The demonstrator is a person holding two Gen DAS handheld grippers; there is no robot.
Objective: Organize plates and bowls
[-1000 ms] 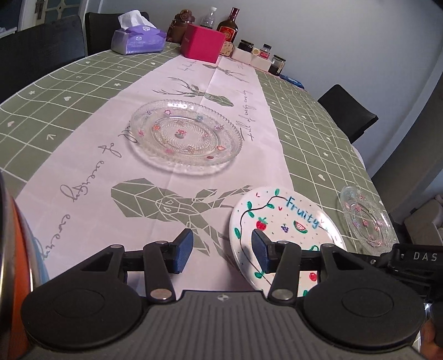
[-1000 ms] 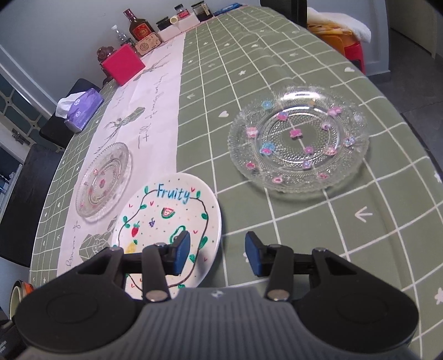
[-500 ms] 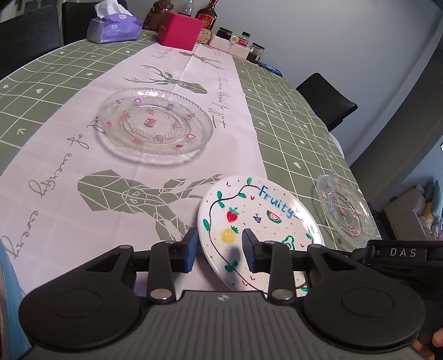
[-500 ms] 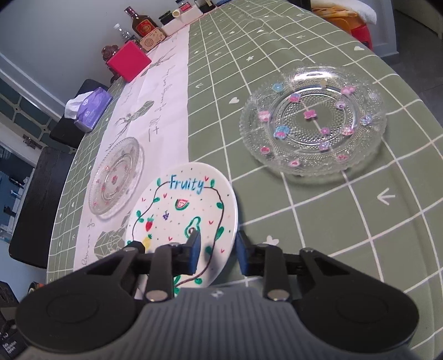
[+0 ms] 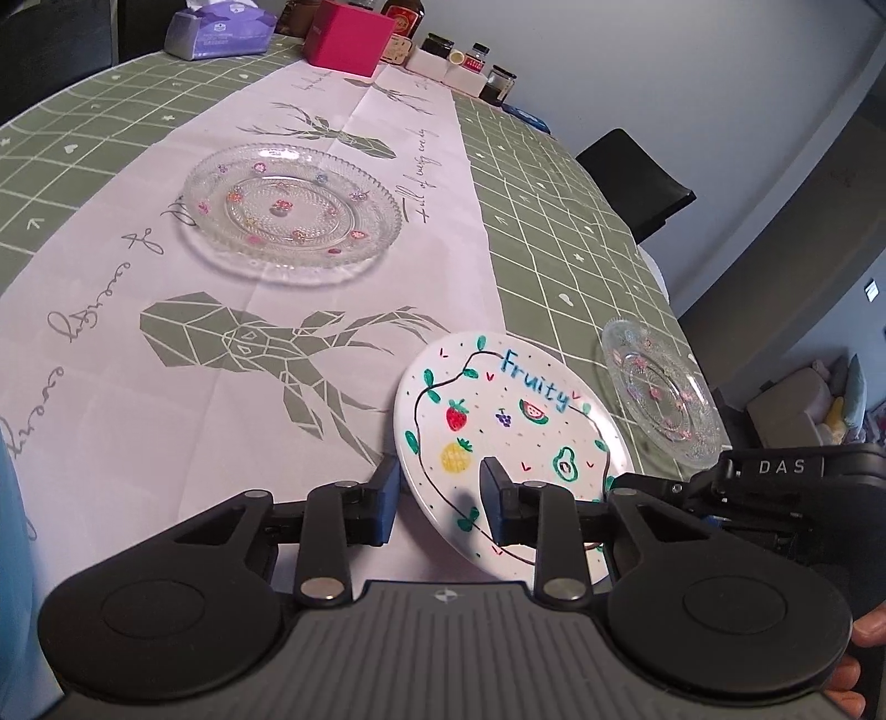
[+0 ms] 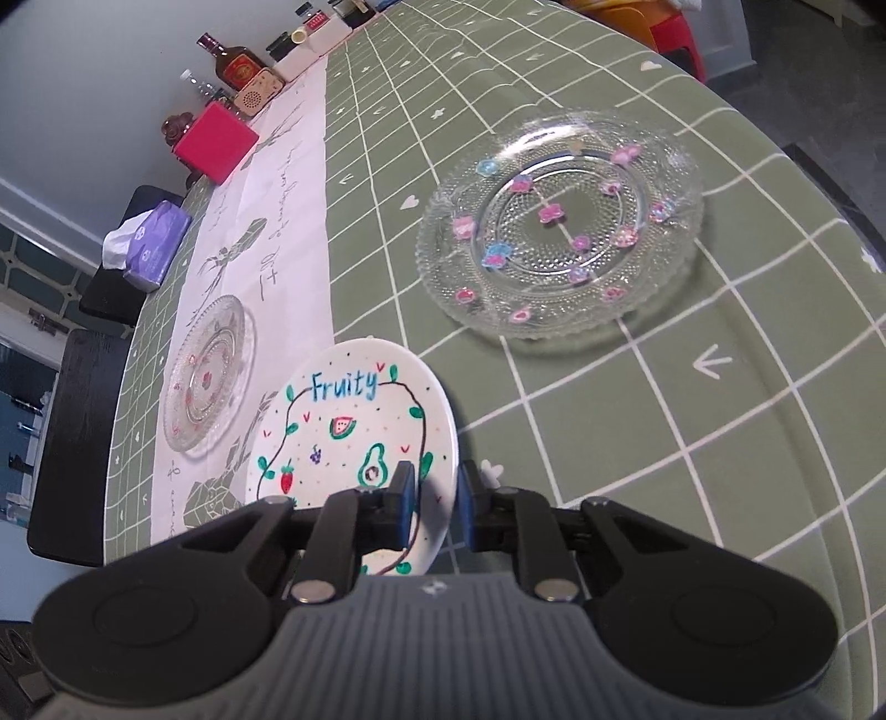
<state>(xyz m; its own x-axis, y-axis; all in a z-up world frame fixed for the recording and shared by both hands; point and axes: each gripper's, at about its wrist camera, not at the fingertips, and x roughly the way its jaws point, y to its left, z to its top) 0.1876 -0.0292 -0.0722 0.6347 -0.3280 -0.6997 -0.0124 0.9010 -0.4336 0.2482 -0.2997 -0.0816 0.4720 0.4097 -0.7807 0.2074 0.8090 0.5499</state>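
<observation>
While both handheld grippers close in on it from opposite sides, a white "Fruity" plate [image 5: 509, 421] painted with a strawberry, pineapple, watermelon and avocado sits at the near end of a long dining table [image 5: 565, 221], straddling the edge where a pale deer-print runner [image 5: 332, 266] meets the green checked tablecloth [image 6: 609, 443]. Seen from the left wrist, the left gripper [image 5: 437, 501] has its blue-padded jaws apart around the plate's near rim, one finger outside the edge over the runner and the other above the painted face; whether either pad touches the plate cannot be told. Seen from the right wrist, the right gripper [image 6: 434, 498] has its jaws drawn close on either side of the plate's rim, one pad over the avocado drawing and the other just outside the edge, and the plate appears tilted up between them, though a firm clamp cannot be confirmed. A clear glass plate [image 5: 290, 213] dotted with small flowers rests further up the runner, well apart from the painted plate, and a second glass plate [image 6: 559, 243] of the same pattern lies on the green cloth near the table's edge. At the far end stand a pink box [image 5: 349, 36], a purple tissue pack [image 5: 219, 30], a bottle [image 6: 232, 61] and several jars [image 5: 498, 83].
</observation>
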